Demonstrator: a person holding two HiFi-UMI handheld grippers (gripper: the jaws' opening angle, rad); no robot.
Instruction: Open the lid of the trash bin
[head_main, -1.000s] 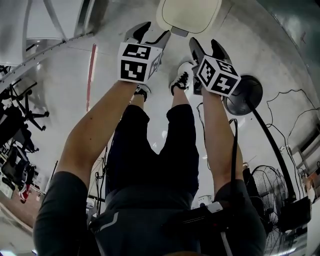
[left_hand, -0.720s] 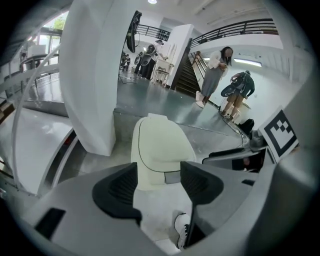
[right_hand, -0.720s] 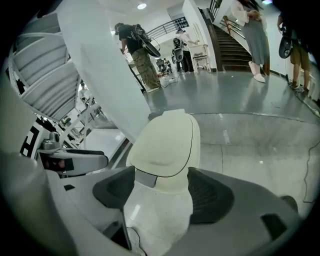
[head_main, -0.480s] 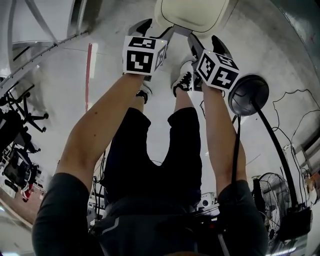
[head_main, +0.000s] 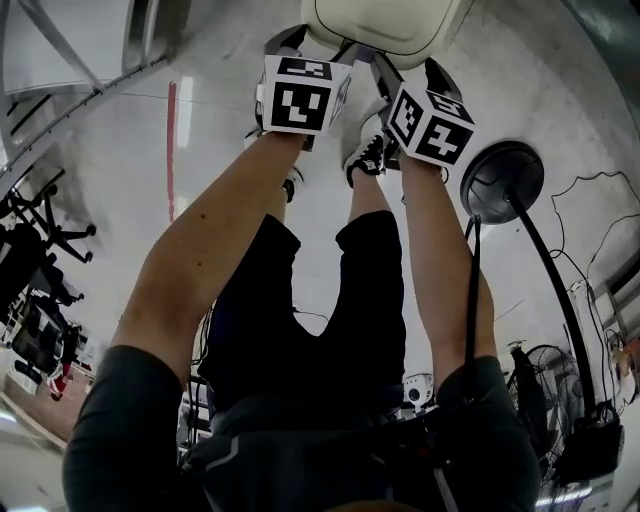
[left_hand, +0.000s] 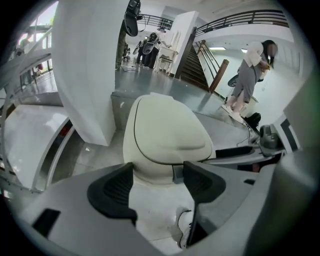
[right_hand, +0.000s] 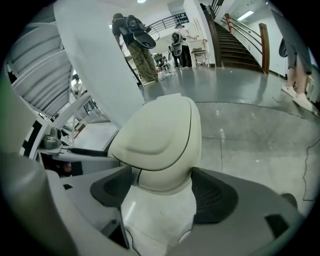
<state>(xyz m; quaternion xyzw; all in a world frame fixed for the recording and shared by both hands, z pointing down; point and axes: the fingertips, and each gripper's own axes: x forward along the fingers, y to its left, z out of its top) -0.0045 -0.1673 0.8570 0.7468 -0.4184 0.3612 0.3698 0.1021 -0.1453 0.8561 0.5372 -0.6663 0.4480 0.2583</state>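
Note:
A cream trash bin (head_main: 385, 25) with its lid (left_hand: 167, 132) down stands on the grey floor at the top of the head view. Both grippers hang just above its near edge. My left gripper (head_main: 318, 48) is over the bin's left front, its jaws opening. In the left gripper view (left_hand: 156, 182) the bin's near rim shows in the gap between the dark pads (left_hand: 114, 191), untouched. My right gripper (head_main: 412, 78) is at the right front, jaws also opening. In the right gripper view (right_hand: 162, 192) the lid's front lip (right_hand: 160, 135) sits between the pads (right_hand: 214, 197), which do not press on it.
A white pillar (left_hand: 85, 70) rises just left of and behind the bin. A black round stand base (head_main: 502, 180) with a pole and cable lies to the right. My own shoes (head_main: 368, 155) stand right in front of the bin. A staircase (left_hand: 200, 65) and people (right_hand: 135, 45) are farther off.
Both grippers have sunk toward the bin, which now lies right under their tips. Their jaws stand wider apart than a second ago.

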